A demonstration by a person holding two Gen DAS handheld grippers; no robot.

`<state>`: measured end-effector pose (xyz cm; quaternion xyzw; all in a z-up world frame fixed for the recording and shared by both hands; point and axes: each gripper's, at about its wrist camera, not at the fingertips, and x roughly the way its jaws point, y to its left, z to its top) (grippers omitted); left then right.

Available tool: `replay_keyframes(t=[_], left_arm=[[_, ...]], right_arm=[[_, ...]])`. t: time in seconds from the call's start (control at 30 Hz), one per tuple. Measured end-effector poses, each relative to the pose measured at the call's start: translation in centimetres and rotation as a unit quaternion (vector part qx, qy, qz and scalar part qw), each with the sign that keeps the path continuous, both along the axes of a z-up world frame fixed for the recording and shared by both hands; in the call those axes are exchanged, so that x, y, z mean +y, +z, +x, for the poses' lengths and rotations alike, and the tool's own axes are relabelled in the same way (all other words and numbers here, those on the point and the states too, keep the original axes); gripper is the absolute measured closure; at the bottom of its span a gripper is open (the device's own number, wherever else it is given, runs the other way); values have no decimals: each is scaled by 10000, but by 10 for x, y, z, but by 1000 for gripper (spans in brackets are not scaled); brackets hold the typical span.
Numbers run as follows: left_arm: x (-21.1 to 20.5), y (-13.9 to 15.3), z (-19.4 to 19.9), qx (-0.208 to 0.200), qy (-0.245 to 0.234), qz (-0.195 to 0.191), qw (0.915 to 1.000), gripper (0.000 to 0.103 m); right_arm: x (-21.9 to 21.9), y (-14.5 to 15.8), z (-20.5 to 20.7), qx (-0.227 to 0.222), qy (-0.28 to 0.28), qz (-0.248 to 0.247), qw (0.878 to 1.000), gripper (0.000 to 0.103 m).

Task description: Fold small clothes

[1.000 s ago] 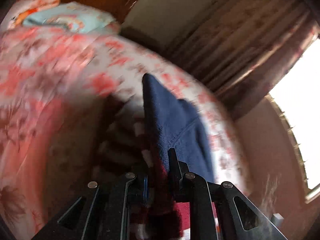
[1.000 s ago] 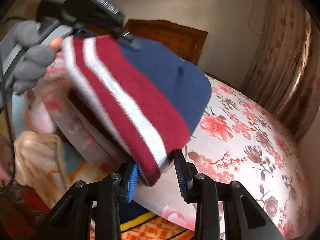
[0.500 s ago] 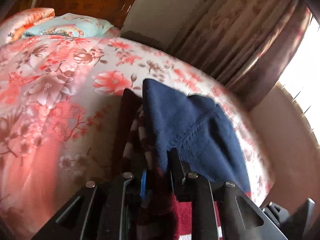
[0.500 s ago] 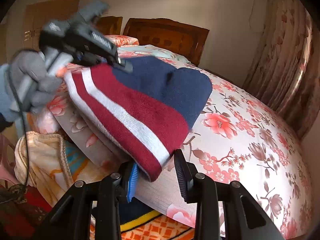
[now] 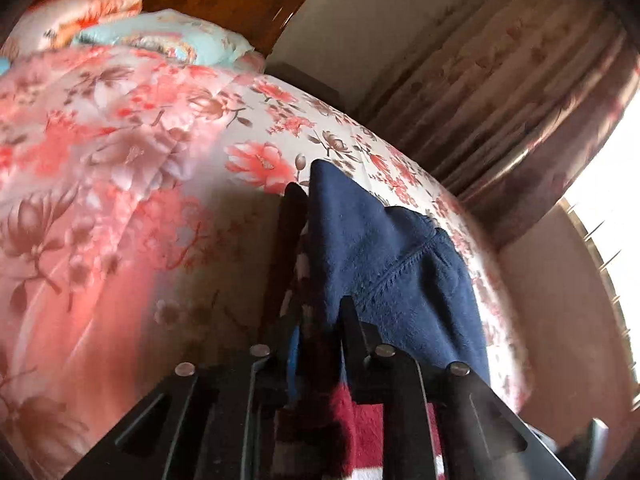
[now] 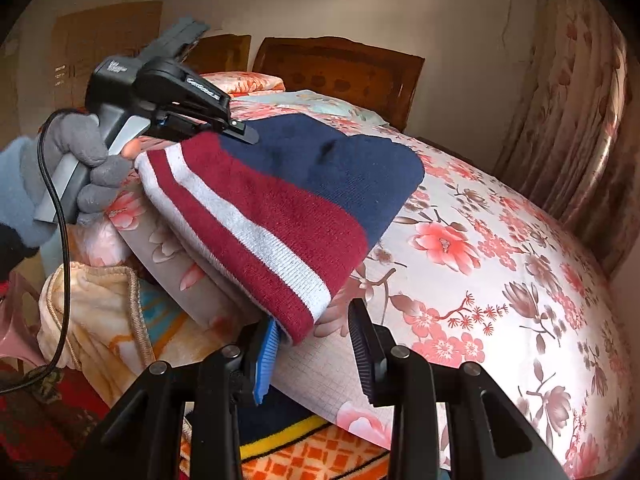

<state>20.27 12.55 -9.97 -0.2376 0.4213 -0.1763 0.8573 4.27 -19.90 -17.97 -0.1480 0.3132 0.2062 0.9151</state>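
A knit hat [image 6: 280,200] in navy and maroon with white stripes is stretched out over the floral bed [image 6: 500,280]. My left gripper [image 6: 236,130], held by a grey-gloved hand [image 6: 80,160], is shut on the hat's striped rim at its far left end. In the left wrist view the hat [image 5: 392,264] runs out from between that gripper's [image 5: 320,320] fingers, navy side up. My right gripper [image 6: 314,328] stands open. The hat's lower maroon corner hangs between its fingertips, beside the blue left pad [image 6: 266,356] and apart from the right one.
A folded grey-pink quilt [image 6: 180,264] lies under the hat, with an orange and yellow blanket [image 6: 100,312] heaped lower left. Pillows [image 5: 168,36] lean on the wooden headboard [image 6: 340,72]. Curtains [image 6: 580,100] hang to the right, beside a bright window [image 5: 616,208].
My left gripper has come down and out to the left with the hat's rim, so the hat lies lower and flatter over the bed. The right gripper has stayed where it was.
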Motion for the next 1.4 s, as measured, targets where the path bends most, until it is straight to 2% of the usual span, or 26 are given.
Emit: replay_keyframes(t=[0.03,0.07,0.1,0.2,0.3,0.37,0.47,0.57,0.63,0.67,0.73,0.93,1.0,1.07,1.17,1.3,1.4], left_arm=[[3,5,-4,0,116,121,9999,101],[6,15,-13,-139,280,302,9991,46],[7,27,-22,-366,400,396,9977,0],[8,60,-54,-1100,396,490,9919,0],[-14,70,-70,-1297,27,814,9882,0],[-38,62,-71,-1257,-294,1208,9842,0],[-68,35,-71,-1051,-485,1817,9765,0],[-77,19,-73,-1061,-438,2301,9664,0],[-77,2,-70,-837,-507,2405,9657,0],[-74,-9,-68,-713,-475,2402,9669,0],[-68,-18,-68,-611,-458,2062,9755,0],[-81,-14,-75,-618,-458,2258,9711,0],[-84,-13,-76,-609,-441,2267,9710,0],[-86,-9,-77,-589,-379,2339,9697,0],[-85,7,-80,-788,-137,2506,9648,0],[-80,41,-82,-1186,141,2180,9686,0],[-92,58,-69,-1153,-11,2045,9720,0]], right_arm=[[-2,1,0,59,39,42,10000,69],[-4,3,0,109,93,102,9998,69],[-7,5,-2,145,183,204,9995,69],[-20,22,-16,-55,580,852,9947,69],[-22,44,-18,-410,614,1173,9904,69],[-12,49,-6,-414,520,1018,9926,69],[5,45,15,-214,479,924,9943,69],[18,24,29,75,415,570,9975,69],[19,8,30,151,431,260,9986,69],[16,3,25,-64,548,191,9983,69],[8,1,24,-91,695,273,9972,69],[-8,7,49,516,1106,340,9919,73],[-14,8,55,634,1082,394,9913,78],[-21,8,56,732,1088,533,9899,78],[-27,10,55,818,1074,684,9885,78],[-36,22,55,776,868,1028,9879,76],[-47,29,58,530,415,1347,9886,76]])
